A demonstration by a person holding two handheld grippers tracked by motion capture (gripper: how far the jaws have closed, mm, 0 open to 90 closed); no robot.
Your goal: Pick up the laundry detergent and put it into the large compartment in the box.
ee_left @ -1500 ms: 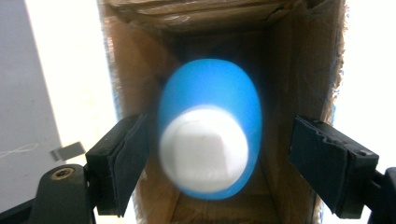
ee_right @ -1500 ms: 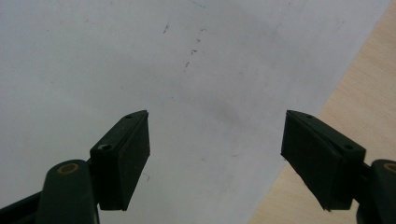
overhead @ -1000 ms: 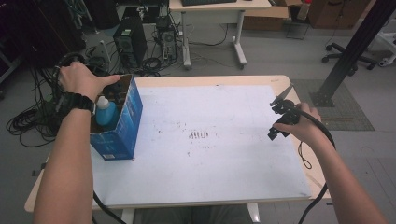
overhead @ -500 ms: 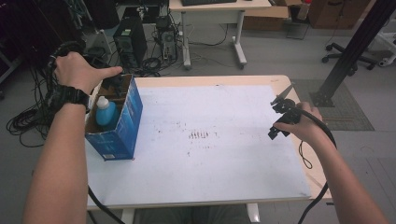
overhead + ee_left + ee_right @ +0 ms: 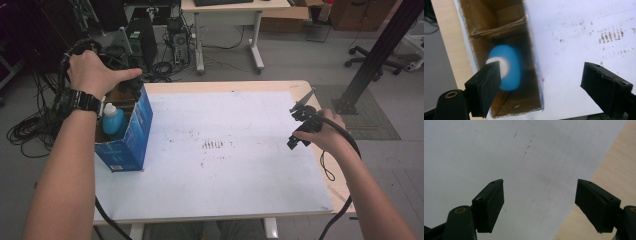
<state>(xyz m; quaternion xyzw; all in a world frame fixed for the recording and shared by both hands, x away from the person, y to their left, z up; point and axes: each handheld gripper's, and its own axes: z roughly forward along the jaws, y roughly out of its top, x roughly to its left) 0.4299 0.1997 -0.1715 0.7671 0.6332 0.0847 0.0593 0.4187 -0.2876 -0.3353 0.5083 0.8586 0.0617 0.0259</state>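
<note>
**Blue bottle in the box, both tongs empty**

Where the white sheet-covered tabletop point(image 5: 235, 165) runs out, a strip of pale wood shows along the far and right edges. Stands at the left edge: an open-topped blue cardboard box point(image 5: 131, 135), its long side parallel to that edge. Leaves the whole middle and right of the sheet bare but for a patch of small dark marks point(image 5: 216, 145), so wide room between the two hands. Beyond the far edge, floor, tangled cables and a second desk.

On the box's near end, a pale printed label, too small to read.

Inside the box, near its front end, a light blue plastic bottle with a white cap point(image 5: 113, 120), upright, brown cardboard walls around it; seen from above in the left gripper view point(image 5: 509, 67).

Left gripper point(image 5: 131, 86), held over the far end of the box: jaws just been opening, now wide apart, nothing between them, touching nothing.

Right gripper point(image 5: 299, 125), above the sheet near the right edge: jaws likewise spread wide, empty, clear of the surface point(image 5: 524, 157).
</note>
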